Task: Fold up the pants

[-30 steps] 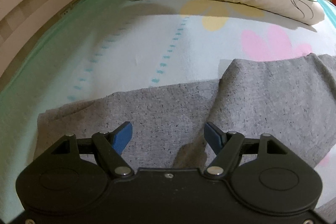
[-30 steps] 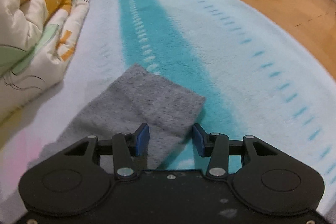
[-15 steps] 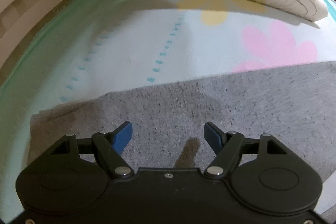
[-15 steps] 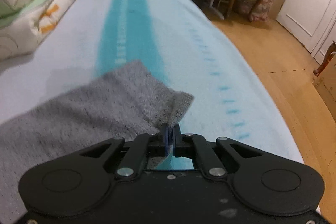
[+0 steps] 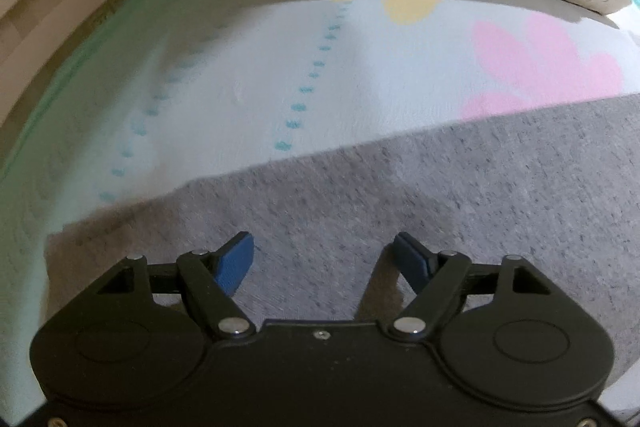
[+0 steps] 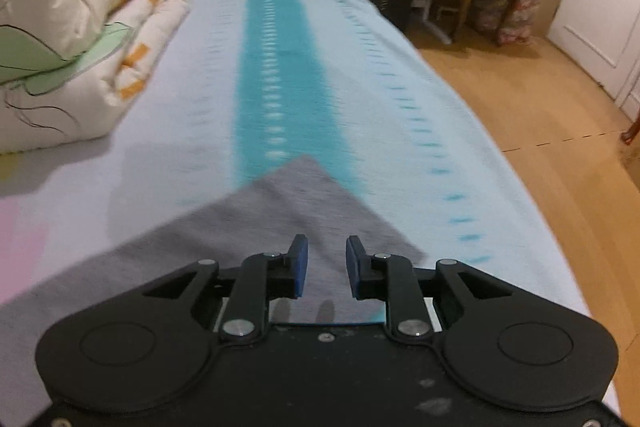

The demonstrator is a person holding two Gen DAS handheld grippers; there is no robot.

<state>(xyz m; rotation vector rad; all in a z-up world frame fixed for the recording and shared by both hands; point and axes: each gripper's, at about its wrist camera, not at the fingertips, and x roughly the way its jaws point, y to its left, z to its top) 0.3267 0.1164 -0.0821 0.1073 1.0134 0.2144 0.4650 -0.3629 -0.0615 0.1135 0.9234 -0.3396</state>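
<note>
Folding partway at most: grey pants (image 5: pixel 420 211) flat on the bed sheet (image 5: pixel 240 75), one smooth layer showing, further folds apparently left. Left gripper (image 5: pixel 324 259) wide and opening, nothing clamped, above the cloth. Right gripper (image 6: pixel 327 263) narrow, opening, nothing pinched, over the leg end. Long axis left-right, leg end toward the bed's foot.
</note>
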